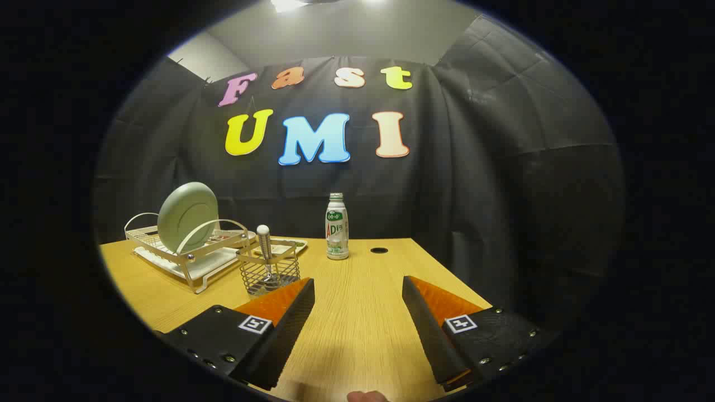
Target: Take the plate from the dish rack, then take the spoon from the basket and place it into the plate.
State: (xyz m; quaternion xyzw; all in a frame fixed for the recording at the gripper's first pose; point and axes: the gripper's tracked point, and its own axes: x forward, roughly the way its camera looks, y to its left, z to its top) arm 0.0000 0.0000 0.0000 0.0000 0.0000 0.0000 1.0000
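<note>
A pale green plate stands on edge in a wire dish rack at the far left of the wooden table. Just right of the rack, a wire basket holds a spoon upright, handle end up. My gripper hovers over the table with its fingers wide apart and nothing between them. The left finger's tip is close to the basket; the rack and plate lie beyond it to the left.
A white drink bottle stands beyond the fingers near the table's back edge, with a small round hole in the tabletop to its right. A flat tray lies behind the basket. The table's right edge runs beside the right finger.
</note>
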